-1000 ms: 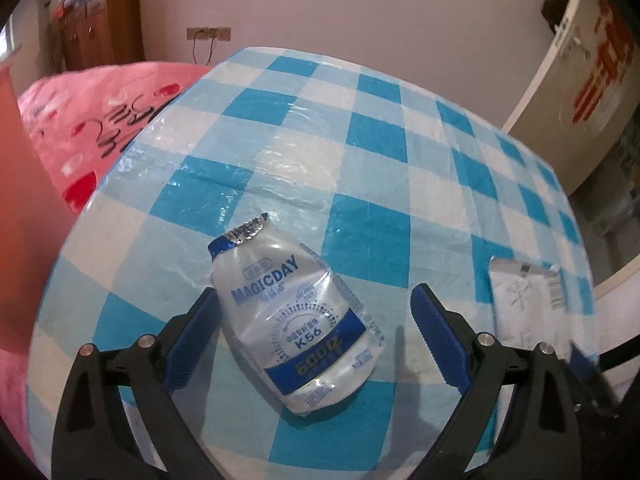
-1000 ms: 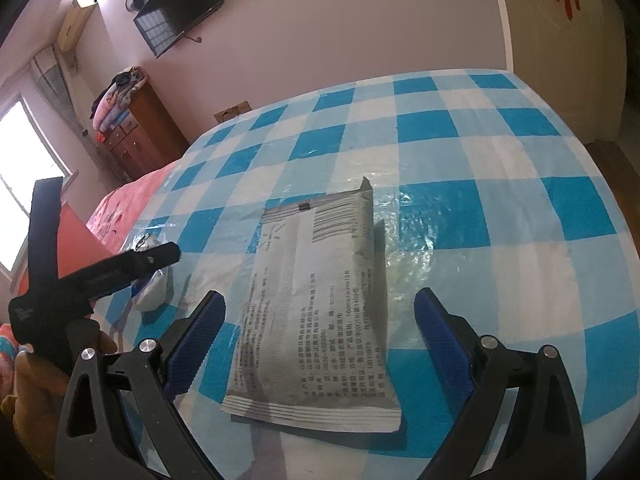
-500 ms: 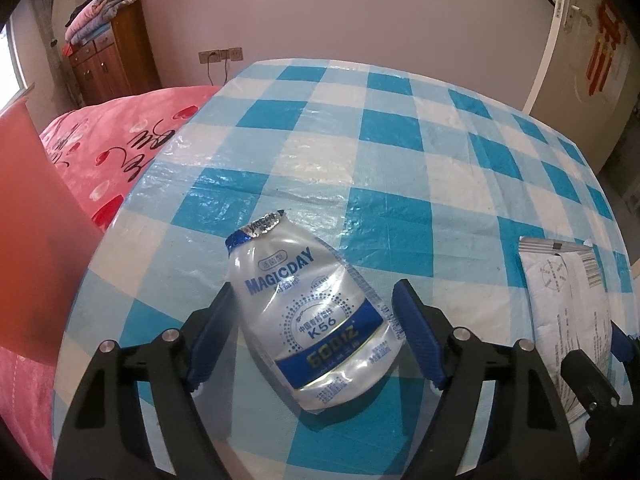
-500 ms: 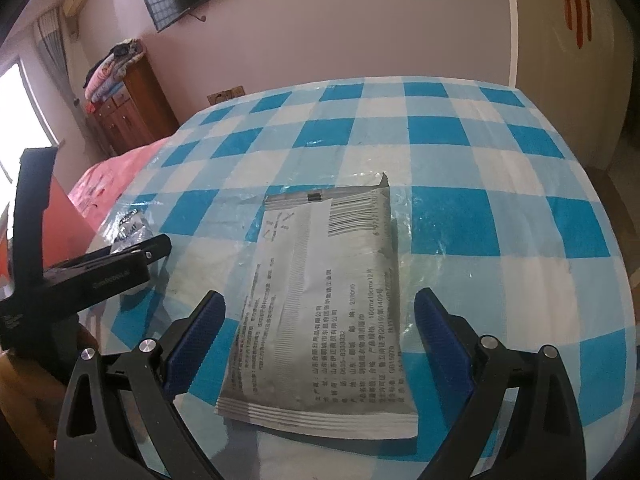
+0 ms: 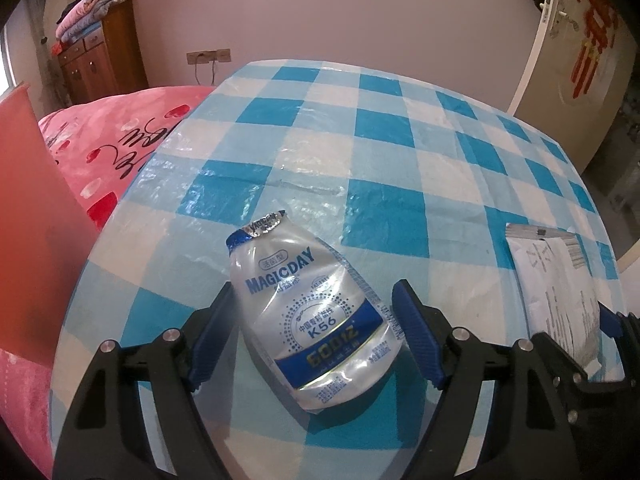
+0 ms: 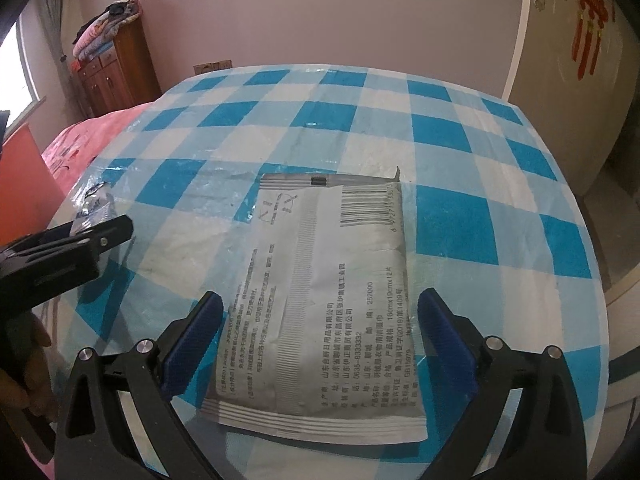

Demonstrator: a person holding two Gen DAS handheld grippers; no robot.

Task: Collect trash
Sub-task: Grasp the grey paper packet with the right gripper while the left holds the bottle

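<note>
A crumpled clear drink pouch (image 5: 308,312) with blue print lies on the blue-and-white checked table (image 5: 360,152). My left gripper (image 5: 316,312) is open, its blue pads on either side of the pouch without squeezing it. A flat grey printed packet (image 6: 320,292) lies on the table to the right; it also shows in the left wrist view (image 5: 556,280). My right gripper (image 6: 320,312) is open with its pads either side of the packet's near half. The left gripper shows at the left of the right wrist view (image 6: 60,248), with the pouch (image 6: 94,208) beyond it.
A pink bed (image 5: 116,140) lies beyond the table's left edge, with a red panel (image 5: 36,220) nearer. A wooden cabinet (image 5: 100,60) stands at the back left. A white door (image 6: 568,80) is at the right. The table's far half is bare cloth.
My left gripper's jaws have narrowed around the pouch and the camera has risen and levelled. My right gripper has shifted a little forward over the packet, still open.
</note>
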